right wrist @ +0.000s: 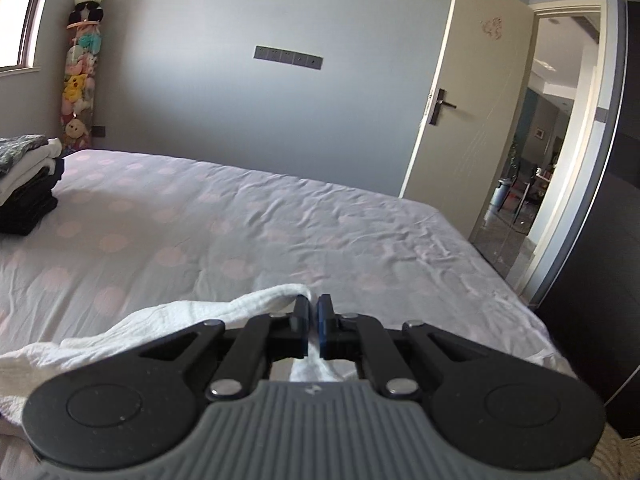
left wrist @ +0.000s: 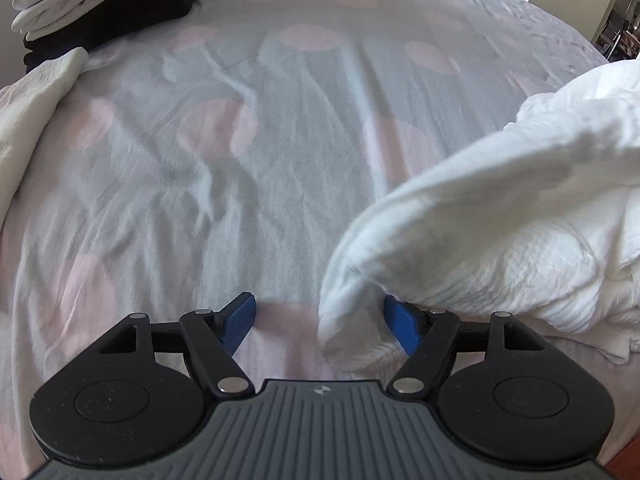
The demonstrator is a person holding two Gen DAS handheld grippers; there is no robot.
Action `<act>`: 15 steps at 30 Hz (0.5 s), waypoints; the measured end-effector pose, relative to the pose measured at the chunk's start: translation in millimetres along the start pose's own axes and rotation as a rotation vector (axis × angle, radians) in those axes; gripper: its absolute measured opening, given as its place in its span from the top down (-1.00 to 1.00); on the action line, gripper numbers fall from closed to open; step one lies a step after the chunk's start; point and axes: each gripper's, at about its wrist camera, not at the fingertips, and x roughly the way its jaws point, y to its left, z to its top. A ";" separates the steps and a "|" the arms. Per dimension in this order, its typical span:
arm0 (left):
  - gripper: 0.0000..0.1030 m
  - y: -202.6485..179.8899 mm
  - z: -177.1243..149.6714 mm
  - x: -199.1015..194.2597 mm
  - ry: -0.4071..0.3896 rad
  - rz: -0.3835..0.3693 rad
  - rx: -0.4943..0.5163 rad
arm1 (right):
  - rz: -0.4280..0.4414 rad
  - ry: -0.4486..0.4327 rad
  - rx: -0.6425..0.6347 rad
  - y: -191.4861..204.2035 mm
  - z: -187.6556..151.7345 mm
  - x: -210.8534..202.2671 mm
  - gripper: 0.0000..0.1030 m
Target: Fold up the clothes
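A white crinkled garment (left wrist: 500, 208) is lifted off the bed at the right of the left wrist view. One fold of it droops down between the blue pads of my left gripper (left wrist: 320, 316), close to the right pad. Those jaws stand wide open and do not press on the cloth. In the right wrist view my right gripper (right wrist: 314, 320) is shut on an edge of the same white garment (right wrist: 180, 320). It holds that edge up above the bed, and the cloth trails away to the lower left.
The bed carries a pale sheet with pink dots (left wrist: 248, 128). A stack of folded white and black clothes (left wrist: 100, 4) sits at its far left corner (right wrist: 28, 184). Another white cloth (left wrist: 32, 112) lies at the left edge. An open door (right wrist: 460, 112) stands to the right.
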 end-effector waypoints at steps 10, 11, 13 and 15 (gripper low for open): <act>0.87 -1.1 6.6 -41.8 -0.214 -0.140 -0.038 | -0.116 -0.085 -0.023 -46.5 21.0 -38.5 0.90; 0.88 4.2 8.5 -53.2 -0.246 -0.156 -0.065 | -0.121 -0.093 -0.029 -49.5 22.9 -43.7 0.90; 0.88 16.2 13.3 -80.9 -0.314 -0.169 -0.113 | -0.129 -0.116 -0.035 -56.0 26.5 -54.9 0.90; 0.89 25.4 21.5 -115.3 -0.398 -0.155 -0.126 | -0.130 -0.144 -0.040 -63.1 30.3 -67.9 0.90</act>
